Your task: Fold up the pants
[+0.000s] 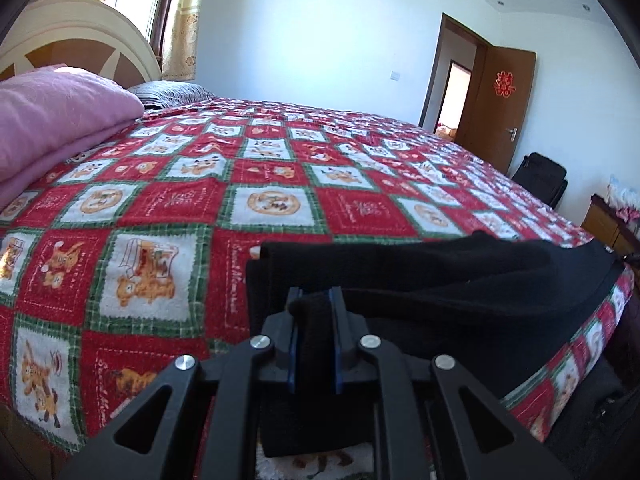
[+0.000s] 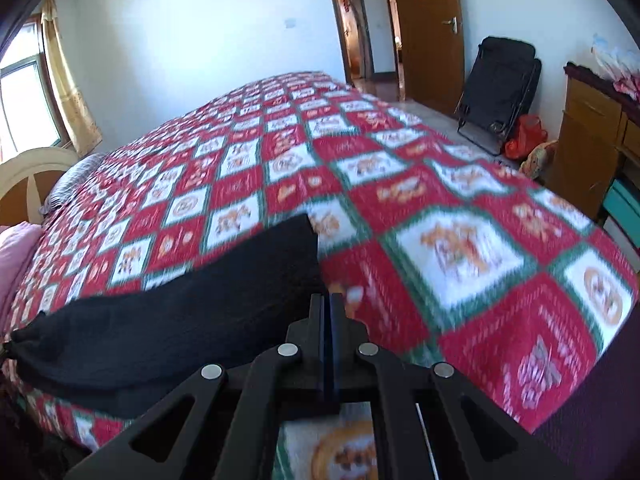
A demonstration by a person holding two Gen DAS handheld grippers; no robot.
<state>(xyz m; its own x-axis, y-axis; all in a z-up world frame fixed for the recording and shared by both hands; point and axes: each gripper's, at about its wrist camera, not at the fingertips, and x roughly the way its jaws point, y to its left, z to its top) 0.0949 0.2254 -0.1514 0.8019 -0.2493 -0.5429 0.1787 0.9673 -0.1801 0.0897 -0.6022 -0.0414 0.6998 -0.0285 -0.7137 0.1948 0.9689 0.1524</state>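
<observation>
Both angle down over the bed's (image 1: 280, 184) near edge. Left hand-held gripper (image 1: 316, 300) pinches a fold of the pants (image 1: 440, 280); right hand-held gripper (image 2: 330, 304) is clamped tight, its tips empty, just beside the pants (image 2: 180, 320).

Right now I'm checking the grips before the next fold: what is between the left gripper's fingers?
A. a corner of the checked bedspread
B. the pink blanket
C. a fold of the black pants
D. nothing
C: in the left wrist view the left gripper has a bunched fold of the black pants between its blue pads, and the pink blanket lies far off by the headboard.
</observation>
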